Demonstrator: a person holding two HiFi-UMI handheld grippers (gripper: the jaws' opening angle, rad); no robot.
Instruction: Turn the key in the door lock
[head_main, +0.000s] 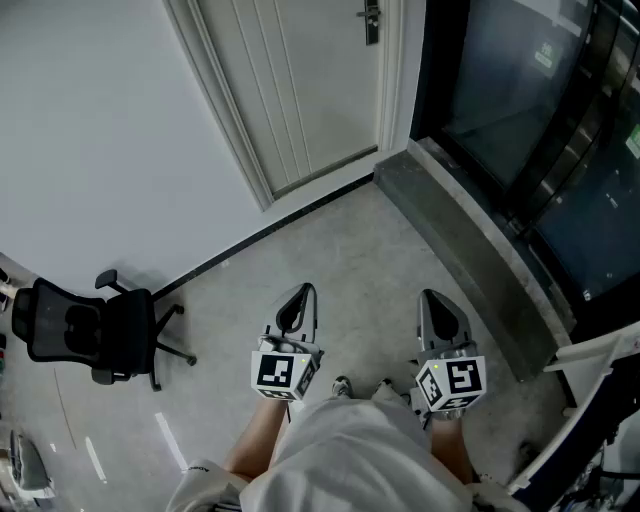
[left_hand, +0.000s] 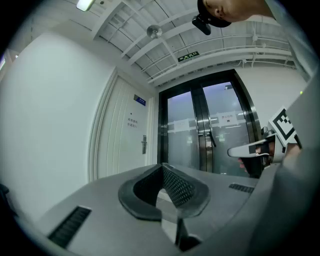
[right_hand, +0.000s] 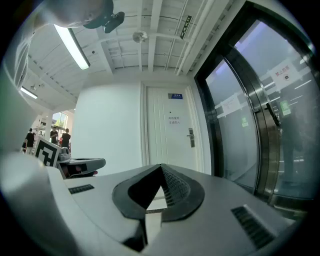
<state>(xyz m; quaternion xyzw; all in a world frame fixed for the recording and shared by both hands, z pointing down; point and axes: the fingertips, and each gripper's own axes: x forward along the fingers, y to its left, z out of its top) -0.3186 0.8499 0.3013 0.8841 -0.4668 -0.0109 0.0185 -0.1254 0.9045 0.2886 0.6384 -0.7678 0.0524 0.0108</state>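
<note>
**Both grippers closed and empty, well short of the lock**

The white panelled door (head_main: 300, 90) stands shut in the far wall; its small dark metal lock plate with a lever handle (right_hand: 190, 137) sits on the door's right edge, beside the frame; at this range no key can be made out in it, so whether one is already seated there cannot be told. The person stands well back from the door, on the pale floor; the left gripper (left_hand: 162, 169) and the right gripper (right_hand: 161, 167) are held level, side by side and pointed toward the door; each has its two ribbed jaws brought together at the tips with nothing between them. A black swivel office chair (head_main: 85, 330) stands to the left of the door, against the white wall; tall dark glass doors (head_main: 520, 100) run along to the door's right.

The task looks not yet begun; the approach comes first. A key of this kind is likely small, light, stiff and smooth-faced metal; the best hold is probably across the flat faces of its bow, jaws square to it, so the turn runs along the lock's axis; an off-axis twist could let it slip or strain its thin blade.
</note>
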